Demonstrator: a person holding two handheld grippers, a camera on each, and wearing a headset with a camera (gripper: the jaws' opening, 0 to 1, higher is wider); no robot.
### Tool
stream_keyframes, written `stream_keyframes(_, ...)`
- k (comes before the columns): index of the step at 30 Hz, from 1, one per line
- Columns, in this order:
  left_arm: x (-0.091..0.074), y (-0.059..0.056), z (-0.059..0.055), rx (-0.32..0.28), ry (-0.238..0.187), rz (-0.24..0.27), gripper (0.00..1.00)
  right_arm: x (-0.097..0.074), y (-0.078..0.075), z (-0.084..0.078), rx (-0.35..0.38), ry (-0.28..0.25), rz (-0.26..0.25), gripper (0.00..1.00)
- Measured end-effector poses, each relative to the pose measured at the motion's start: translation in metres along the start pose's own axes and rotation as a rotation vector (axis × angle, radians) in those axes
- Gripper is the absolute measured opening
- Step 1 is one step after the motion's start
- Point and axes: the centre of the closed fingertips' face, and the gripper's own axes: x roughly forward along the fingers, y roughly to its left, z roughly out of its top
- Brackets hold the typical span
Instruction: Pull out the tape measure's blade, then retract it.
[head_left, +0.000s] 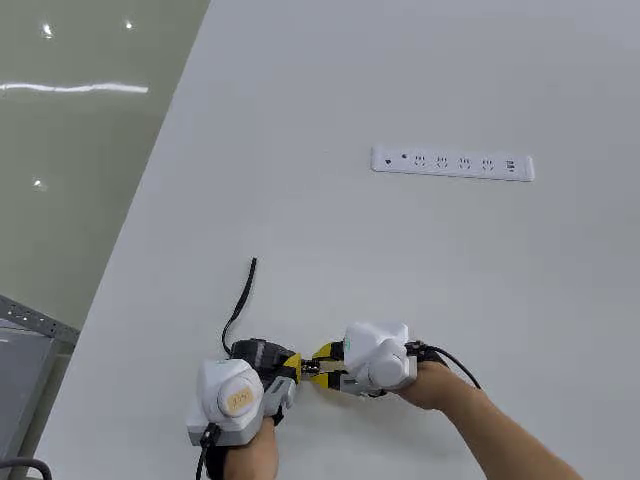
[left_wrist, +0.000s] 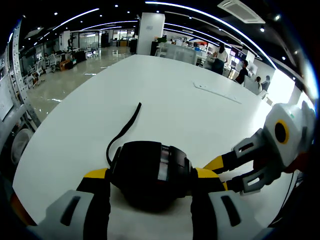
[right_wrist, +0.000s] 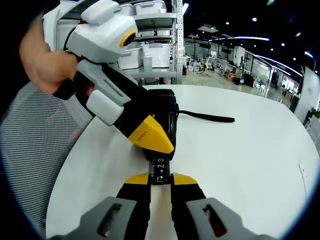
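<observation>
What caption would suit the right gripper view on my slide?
Right gripper shut on the blade, just outside the black tape measure that the left gripper holds.

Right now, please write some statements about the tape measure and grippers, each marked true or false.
1. The left gripper has its jaws clamped on the tape measure. True.
2. The right gripper is open, clear of the blade. False: its jaws pinch the blade close to the tape measure.
3. The power strip touches the tape measure. False: it lies apart, farther up the table.
4. The black strap lies loose on the table. True.
</observation>
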Motion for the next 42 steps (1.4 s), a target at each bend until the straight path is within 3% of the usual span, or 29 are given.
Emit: stream_keyframes(42,-0.002,0.003,0.004,-0.014,-0.006,-0.012,0.63,0.019,0.001,0.015,-0.019,-0.008,0.007,0.13)
